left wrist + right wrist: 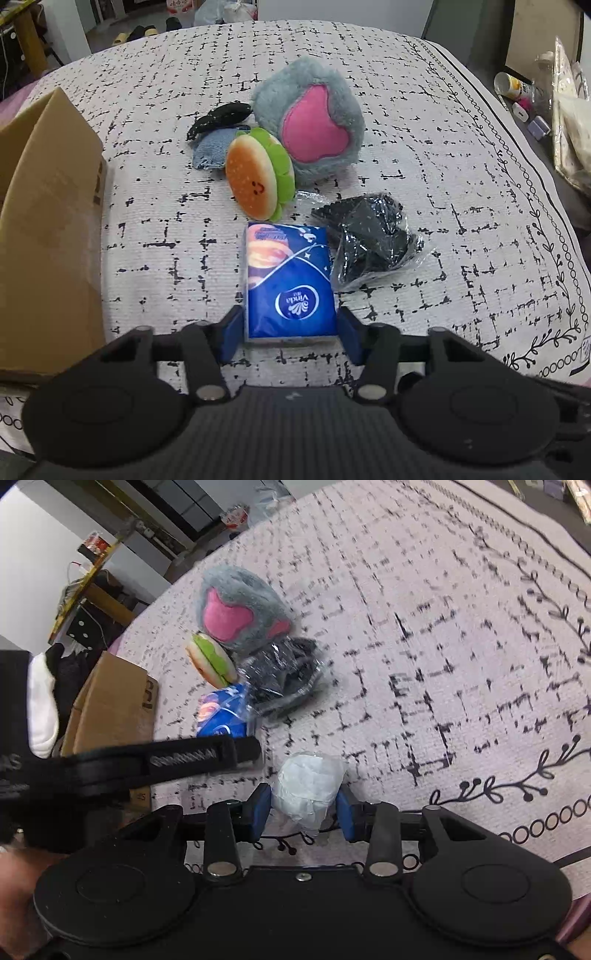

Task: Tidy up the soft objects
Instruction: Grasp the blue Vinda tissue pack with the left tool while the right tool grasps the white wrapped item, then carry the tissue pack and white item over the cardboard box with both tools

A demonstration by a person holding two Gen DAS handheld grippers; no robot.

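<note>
Left wrist view: the left gripper (pixel 291 334) has its blue pads pressed on both sides of the blue tissue pack (pixel 290 280) — a firm clamp on its near end.
Tissue pack: lies flat on the patterned bedspread (pixel 461 206), pointing away from the fingers.
Just beyond it: a burger-shaped toy (pixel 258 173) stands on edge, touching the pack's far end or nearly so.
To the pack's right: a clear bag of black items (pixel 369 240), right beside it.
Further out: a grey plush with a pink patch (pixel 314 122) behind the burger; a blue denim piece (pixel 210 151) and a black speckled piece (pixel 218 118) to its left.
Left edge: a cardboard box (pixel 51 221) with its flap up.
Right wrist view: the right gripper (pixel 304 808) squeezes a white crumpled wad (pixel 308 790) between its blue pads — both sides in contact.
Wad: sits just over the bedspread; whether it touches the cloth, cannot tell.
Beyond: the left gripper's black body crosses at left, with the pile and the box behind it.
</note>
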